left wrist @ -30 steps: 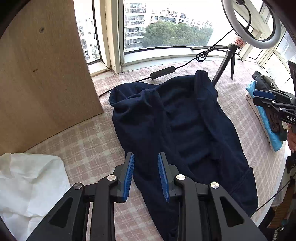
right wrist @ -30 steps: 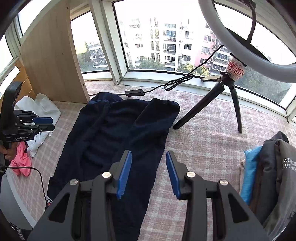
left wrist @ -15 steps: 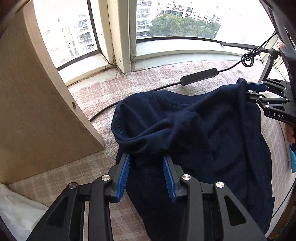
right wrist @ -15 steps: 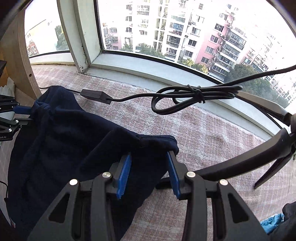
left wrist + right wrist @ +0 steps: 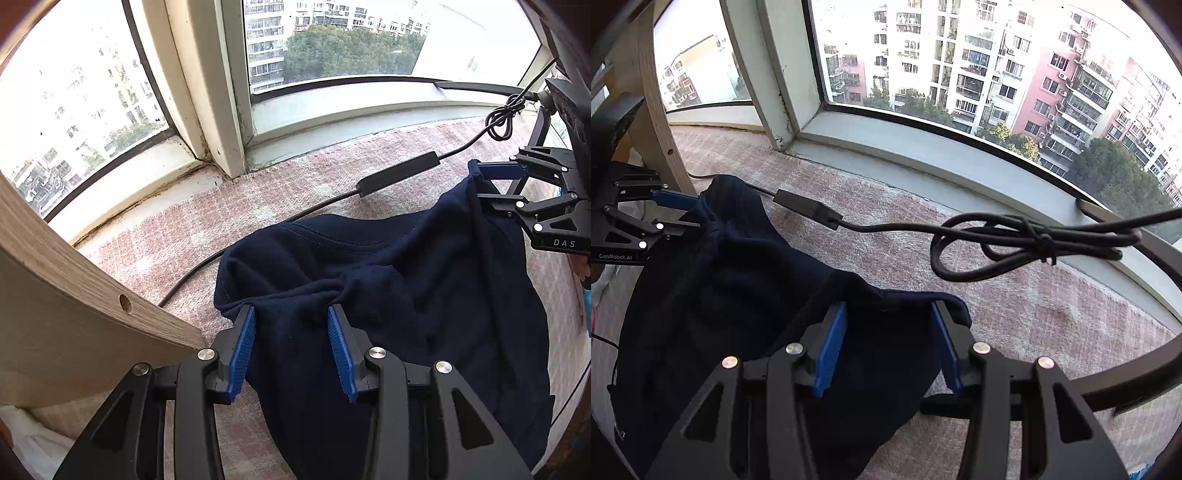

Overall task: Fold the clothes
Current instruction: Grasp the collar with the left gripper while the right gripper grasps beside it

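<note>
A dark navy garment (image 5: 406, 295) lies on the pink checked cloth by the window; it also shows in the right wrist view (image 5: 738, 295). My left gripper (image 5: 291, 325) is open, its blue pads on either side of the garment's far left corner. My right gripper (image 5: 888, 321) is open around the far right corner. Each gripper shows in the other's view, the right one (image 5: 491, 184) and the left one (image 5: 676, 206), with cloth bunched between the fingers there. The garment's near part is hidden behind the gripper bodies.
A black cable with an inline box (image 5: 399, 173) runs along the cloth just beyond the garment, with a coiled bundle (image 5: 1027, 243) at the right. A wooden panel (image 5: 74, 314) stands at the left. The window sill (image 5: 923, 155) closes the far side. A dark curved ring (image 5: 1145, 369) crosses at right.
Both grippers have moved forward from the near end to the garment's far corners, which now sit between the open pads. The garment's far edge is bunched and slightly raised.
</note>
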`<move>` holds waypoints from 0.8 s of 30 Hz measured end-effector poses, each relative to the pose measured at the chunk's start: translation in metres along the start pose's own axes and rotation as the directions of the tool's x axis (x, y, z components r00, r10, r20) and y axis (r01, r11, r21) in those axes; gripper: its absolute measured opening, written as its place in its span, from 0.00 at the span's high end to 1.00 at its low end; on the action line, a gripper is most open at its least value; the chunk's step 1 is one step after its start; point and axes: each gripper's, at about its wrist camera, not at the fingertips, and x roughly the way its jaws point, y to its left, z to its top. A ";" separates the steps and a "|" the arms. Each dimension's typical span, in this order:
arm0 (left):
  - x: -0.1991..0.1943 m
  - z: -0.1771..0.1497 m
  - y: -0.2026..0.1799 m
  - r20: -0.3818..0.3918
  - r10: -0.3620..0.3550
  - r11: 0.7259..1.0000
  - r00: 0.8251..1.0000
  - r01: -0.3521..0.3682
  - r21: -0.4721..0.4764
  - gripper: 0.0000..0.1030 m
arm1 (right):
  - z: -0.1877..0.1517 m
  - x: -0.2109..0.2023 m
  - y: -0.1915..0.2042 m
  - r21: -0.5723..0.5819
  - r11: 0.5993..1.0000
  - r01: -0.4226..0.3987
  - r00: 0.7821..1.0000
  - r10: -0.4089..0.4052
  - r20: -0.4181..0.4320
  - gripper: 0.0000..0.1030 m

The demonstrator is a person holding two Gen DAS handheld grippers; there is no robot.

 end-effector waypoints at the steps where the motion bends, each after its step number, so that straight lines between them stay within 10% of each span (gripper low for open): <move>1: 0.000 0.001 0.000 0.002 -0.003 1.000 1.000 0.003 -0.001 0.60 | 0.001 0.002 0.000 0.000 1.000 -0.010 1.000 0.010 -0.007 0.56; 24: 0.021 0.022 -0.040 -0.013 0.099 0.994 0.995 -0.098 0.056 0.48 | 0.005 0.011 -0.004 0.003 0.998 -0.061 0.997 0.061 -0.056 0.55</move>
